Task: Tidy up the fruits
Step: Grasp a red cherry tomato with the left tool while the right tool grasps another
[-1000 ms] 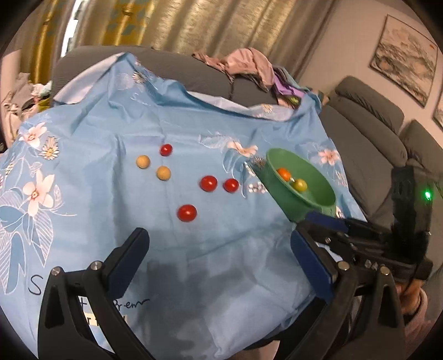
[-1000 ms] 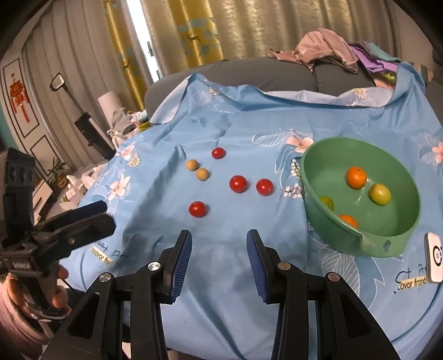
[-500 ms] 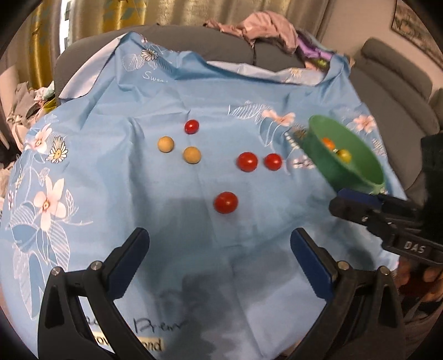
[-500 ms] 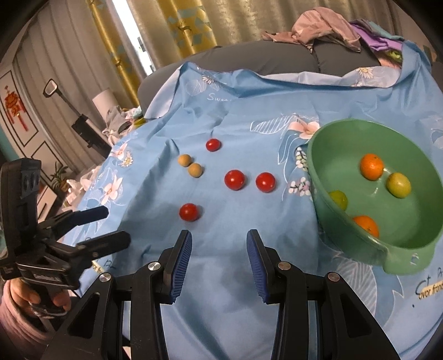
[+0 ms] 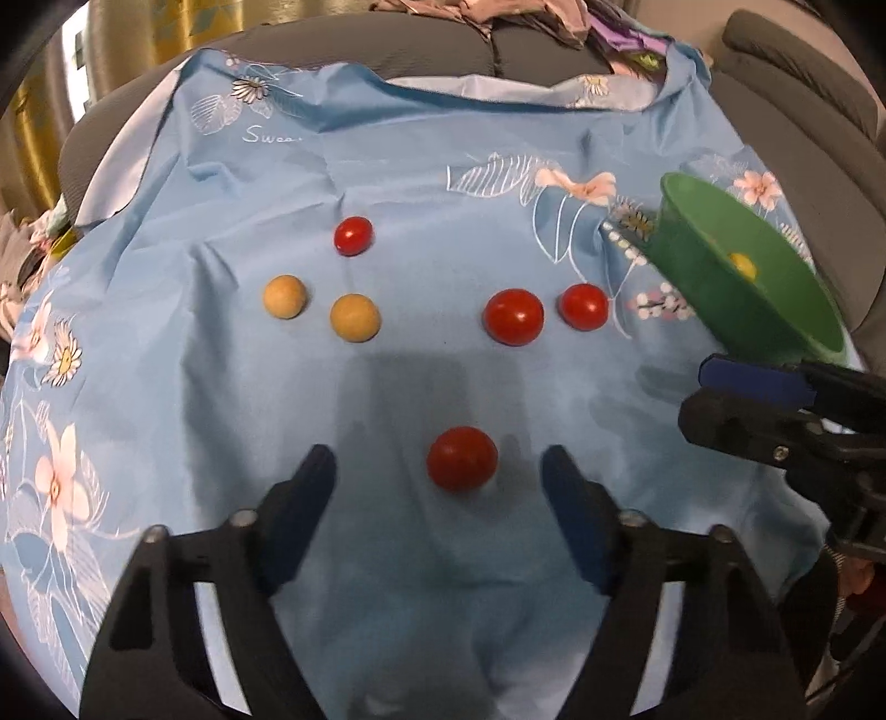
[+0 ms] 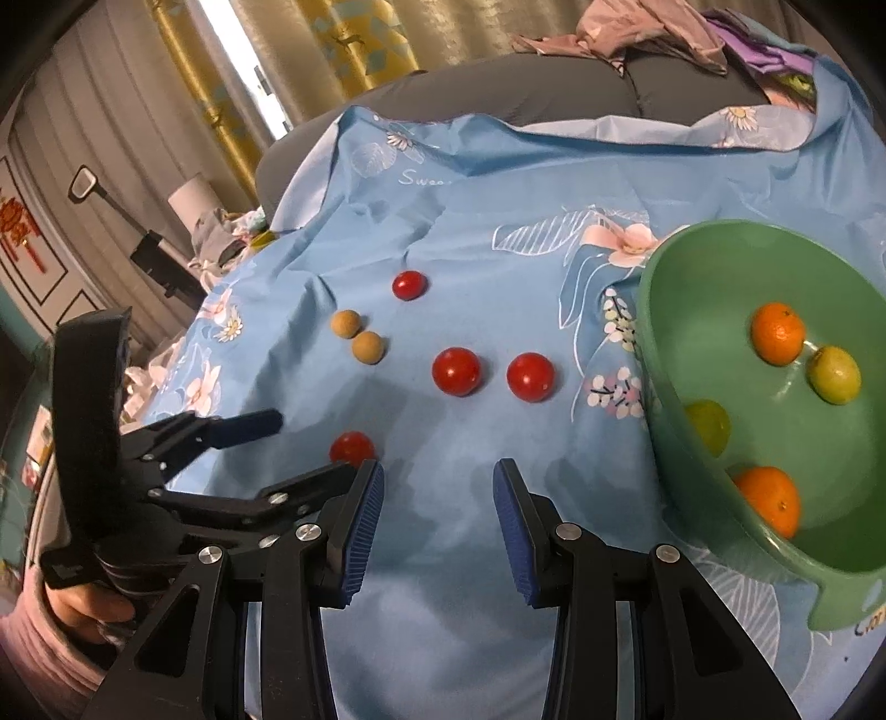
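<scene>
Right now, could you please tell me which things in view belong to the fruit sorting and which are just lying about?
Belongs to the job:
- green bowl with two oranges and two yellow-green fruits
- four red tomatoes
- two tan fruits
- left gripper, jaws open

Just lying about:
- floral cloth
- clothes heap
- curtains
</scene>
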